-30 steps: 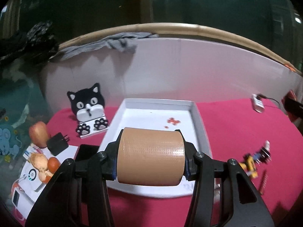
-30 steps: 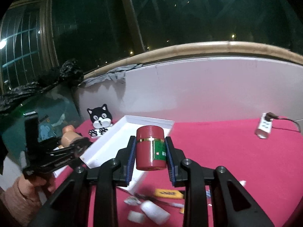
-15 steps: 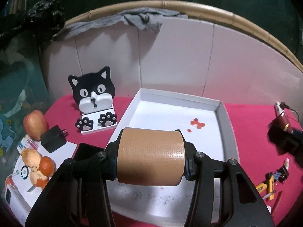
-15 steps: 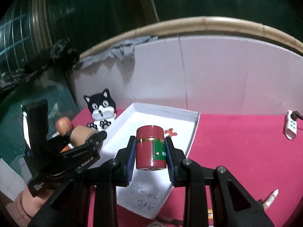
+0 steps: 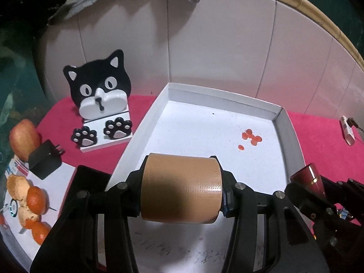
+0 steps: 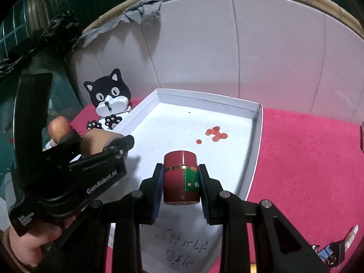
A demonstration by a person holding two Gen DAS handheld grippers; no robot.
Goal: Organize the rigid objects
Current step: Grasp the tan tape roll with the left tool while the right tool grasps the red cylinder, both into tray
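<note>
Your left gripper (image 5: 182, 191) is clamped on a roll of brown tape (image 5: 180, 188), which lies sideways between the two fingers, its flat ends against the pads and its curved face toward the camera. The roll is held above the near half of the white tray (image 5: 292, 136), over the bare floor of the tray and nearer its left wall.

Your right gripper (image 6: 180, 182) grips a red canister (image 6: 175, 179) upright between its pads, with a gold band near the lid and a green label turned toward the right finger. The canister hangs over the tray's near-right part, in front of the red spots (image 6: 215, 134) on the tray floor. Whether its base touches the floor cannot be told.

In the right wrist view your left gripper (image 6: 118, 145) sits at the tray's left wall; in the left wrist view the canister (image 5: 306, 177) shows at the tray's right wall.

Left of the tray, on the red desk (image 6: 307, 159), stands a black-and-white cat figure (image 5: 100, 95). Further left lie an apple (image 5: 24, 138), a black plug adapter (image 5: 45, 159) and orange peel (image 5: 31, 207).
</note>
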